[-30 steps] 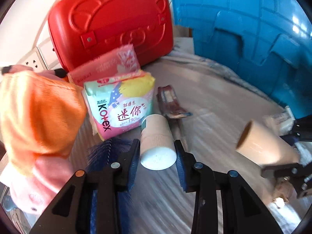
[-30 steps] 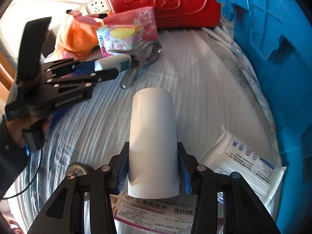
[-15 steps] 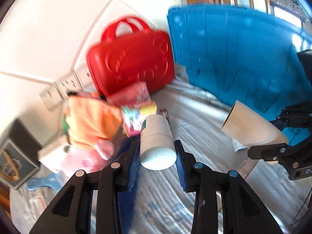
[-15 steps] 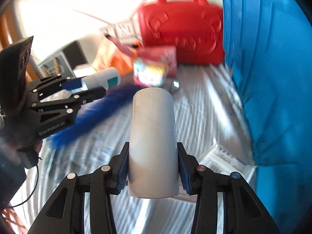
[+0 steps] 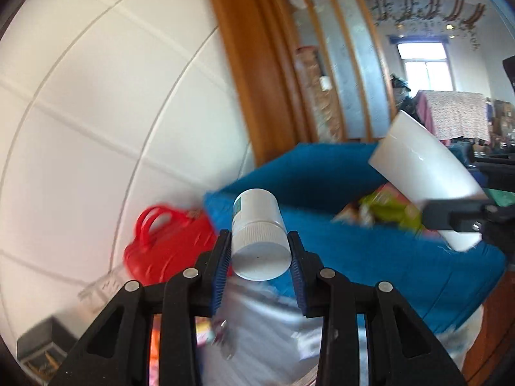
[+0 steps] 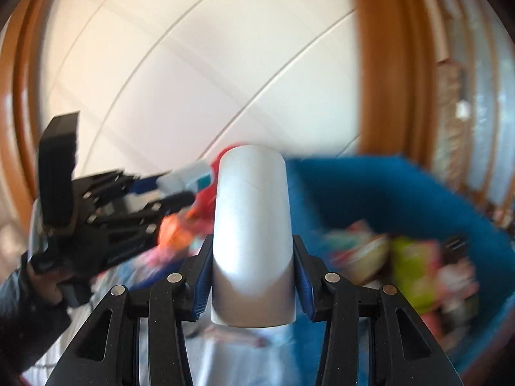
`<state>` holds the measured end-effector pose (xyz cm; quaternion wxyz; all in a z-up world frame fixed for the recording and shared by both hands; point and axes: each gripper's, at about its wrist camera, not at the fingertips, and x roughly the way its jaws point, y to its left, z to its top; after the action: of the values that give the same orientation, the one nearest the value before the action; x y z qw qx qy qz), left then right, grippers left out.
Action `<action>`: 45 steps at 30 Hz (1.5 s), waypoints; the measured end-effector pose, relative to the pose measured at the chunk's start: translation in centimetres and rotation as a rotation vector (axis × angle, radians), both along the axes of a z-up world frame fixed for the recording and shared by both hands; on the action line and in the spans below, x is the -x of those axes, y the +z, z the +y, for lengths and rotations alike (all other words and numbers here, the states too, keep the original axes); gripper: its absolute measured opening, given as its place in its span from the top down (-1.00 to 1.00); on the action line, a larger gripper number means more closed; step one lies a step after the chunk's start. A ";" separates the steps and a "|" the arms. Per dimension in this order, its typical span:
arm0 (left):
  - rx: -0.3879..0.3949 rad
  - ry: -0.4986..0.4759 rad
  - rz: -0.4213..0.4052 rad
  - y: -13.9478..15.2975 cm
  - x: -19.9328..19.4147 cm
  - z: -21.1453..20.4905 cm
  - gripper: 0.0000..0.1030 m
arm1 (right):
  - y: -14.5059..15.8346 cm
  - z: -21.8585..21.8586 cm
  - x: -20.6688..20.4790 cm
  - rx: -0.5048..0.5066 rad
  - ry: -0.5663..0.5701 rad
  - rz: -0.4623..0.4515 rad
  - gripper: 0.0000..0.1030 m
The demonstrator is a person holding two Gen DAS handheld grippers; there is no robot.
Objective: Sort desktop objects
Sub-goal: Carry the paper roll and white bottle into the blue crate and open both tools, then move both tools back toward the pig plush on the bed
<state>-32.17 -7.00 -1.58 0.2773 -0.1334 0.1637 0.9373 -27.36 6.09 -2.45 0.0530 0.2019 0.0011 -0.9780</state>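
Note:
My left gripper (image 5: 260,254) is shut on a white capped bottle (image 5: 257,228) with a teal label, held in the air before the blue bin (image 5: 370,251). My right gripper (image 6: 252,270) is shut on a white tube (image 6: 252,225), held upright-tilted near the bin's (image 6: 402,193) rim. The tube also shows in the left wrist view (image 5: 425,180), above the bin's far right side. The left gripper with the bottle (image 6: 190,178) shows at the left of the right wrist view. Both views are blurred.
The blue bin holds several items, among them a green pack (image 6: 415,273). A red case (image 5: 167,244) stands left of the bin by the white wall. A wooden door frame (image 5: 254,64) rises behind. The cloth-covered desk (image 5: 264,331) lies below.
Both grippers have risen from the desk with their loads. The views now look over the bin's rim into it, and the desk objects have dropped low in view.

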 end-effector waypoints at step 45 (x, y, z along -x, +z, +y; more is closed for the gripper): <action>0.007 0.697 -0.075 -8.3 -9.9 -12.4 -0.83 | -2.7 -4.8 2.2 0.138 0.267 -0.063 -0.99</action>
<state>-22.24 -19.44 -9.88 -0.0542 -0.2167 0.1013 0.9695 -29.59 1.32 -5.18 0.1965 0.2262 -0.0410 -0.9532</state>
